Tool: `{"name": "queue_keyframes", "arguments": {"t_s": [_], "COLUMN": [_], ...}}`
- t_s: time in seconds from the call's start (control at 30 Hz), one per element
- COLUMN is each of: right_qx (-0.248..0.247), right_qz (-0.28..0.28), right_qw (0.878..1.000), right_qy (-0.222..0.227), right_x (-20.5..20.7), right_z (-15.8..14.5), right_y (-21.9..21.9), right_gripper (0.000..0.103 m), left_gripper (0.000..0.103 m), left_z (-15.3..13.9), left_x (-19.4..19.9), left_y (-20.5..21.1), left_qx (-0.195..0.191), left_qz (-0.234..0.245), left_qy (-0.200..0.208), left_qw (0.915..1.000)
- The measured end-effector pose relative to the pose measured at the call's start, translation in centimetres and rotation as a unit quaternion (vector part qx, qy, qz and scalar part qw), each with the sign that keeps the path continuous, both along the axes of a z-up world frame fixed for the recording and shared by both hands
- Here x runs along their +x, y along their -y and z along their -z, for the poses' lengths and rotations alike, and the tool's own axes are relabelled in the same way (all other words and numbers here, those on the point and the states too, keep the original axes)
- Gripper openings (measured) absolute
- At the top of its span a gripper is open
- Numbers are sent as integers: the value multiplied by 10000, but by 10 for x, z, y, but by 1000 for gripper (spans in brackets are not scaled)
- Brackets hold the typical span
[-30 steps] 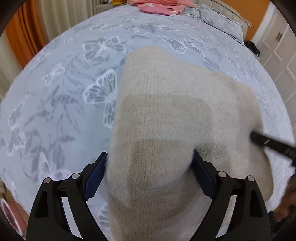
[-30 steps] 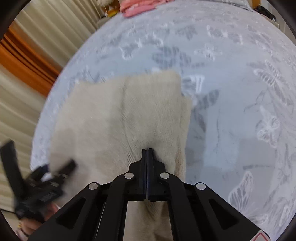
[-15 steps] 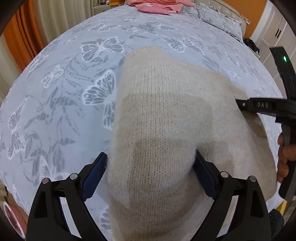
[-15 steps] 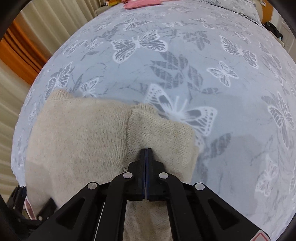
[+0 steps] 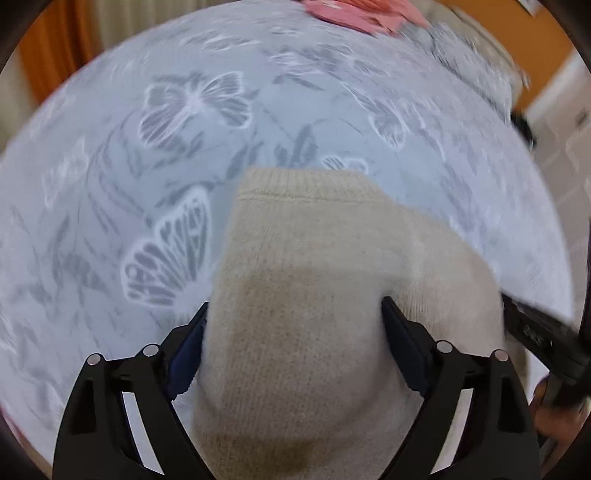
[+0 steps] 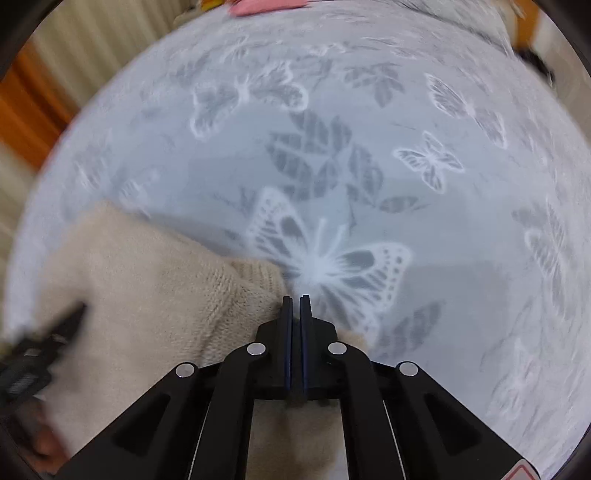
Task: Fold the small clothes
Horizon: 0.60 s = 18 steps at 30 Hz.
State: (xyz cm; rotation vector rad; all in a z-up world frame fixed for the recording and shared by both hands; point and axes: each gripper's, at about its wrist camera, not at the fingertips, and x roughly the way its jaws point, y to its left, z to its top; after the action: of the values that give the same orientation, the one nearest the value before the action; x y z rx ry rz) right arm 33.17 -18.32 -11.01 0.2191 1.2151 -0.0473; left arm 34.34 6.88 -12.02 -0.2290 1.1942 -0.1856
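Note:
A small beige knit garment (image 5: 317,295) lies on the butterfly-print bedspread (image 5: 147,184). My left gripper (image 5: 293,325) is open, its two fingers on either side of a bunched fold of the knit that fills the gap. In the right wrist view the garment (image 6: 140,295) sits at lower left. My right gripper (image 6: 294,306) is nearly shut, with a thin slit between the pads; it sits above the garment's right edge and I see no cloth between the pads. The right gripper also shows at the right edge of the left wrist view (image 5: 535,328).
Pink clothes (image 5: 362,18) lie at the far end of the bed, also in the right wrist view (image 6: 266,5). Curtains (image 6: 74,55) hang at the left. A white wardrobe (image 5: 569,122) stands at the right. The left gripper shows blurred at lower left (image 6: 40,358).
The right gripper has moved forward past the garment's far edge and its pads have parted slightly. The left gripper has pulled back, so less of the garment lies ahead of it.

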Motion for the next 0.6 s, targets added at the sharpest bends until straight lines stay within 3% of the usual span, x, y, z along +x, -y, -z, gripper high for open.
{"name": "queue_keyframes", "arguments": {"t_s": [0.07, 0.17, 0.23, 0.3, 0.33, 0.4, 0.47, 0.53, 0.6], "right_qx": [581, 834, 1033, 1104, 1053, 1423, 1583, 1439, 1076], "right_qz": [-43, -428, -593, -582, -510, -362, -144, -10, -110], "right_qw": [9971, 9917, 9899, 9917, 9931, 9892, 9873, 9896, 9939], "right_qy": [480, 884, 765, 298, -2, -23, 31, -6, 224], "right_x": [-27, -95, -137, -165, -173, -177, -171, -168, -177], "right_z": [-37, -75, -73, -42, -15, 16, 16, 0, -29], "right_y": [4, -8, -17, -23, -24, -22, -19, -21, -30], "right_gripper": [8, 9, 9, 8, 0, 0, 0, 0, 8], "left_gripper": [83, 82, 82, 82, 82, 85, 90, 90, 88], "left_z": [-17, -47, -54, -41, -27, -1, 15, 8, -14], "left_x": [-12, -57, -92, -126, -135, -142, -143, -143, -150], "left_y": [-9, -19, -22, -20, -17, -13, -15, -14, -12], "left_qx": [-154, -179, -121, 7, 153, 291, 200, 239, 296], "left_qz": [-54, 212, 409, 574, 635, 619, 447, 304, 145], "left_qy": [111, 519, 605, 437, 261, 34, 50, 117, 121], "left_qw": [9998, 9983, 9973, 9974, 9975, 9976, 9988, 9992, 9994]}}
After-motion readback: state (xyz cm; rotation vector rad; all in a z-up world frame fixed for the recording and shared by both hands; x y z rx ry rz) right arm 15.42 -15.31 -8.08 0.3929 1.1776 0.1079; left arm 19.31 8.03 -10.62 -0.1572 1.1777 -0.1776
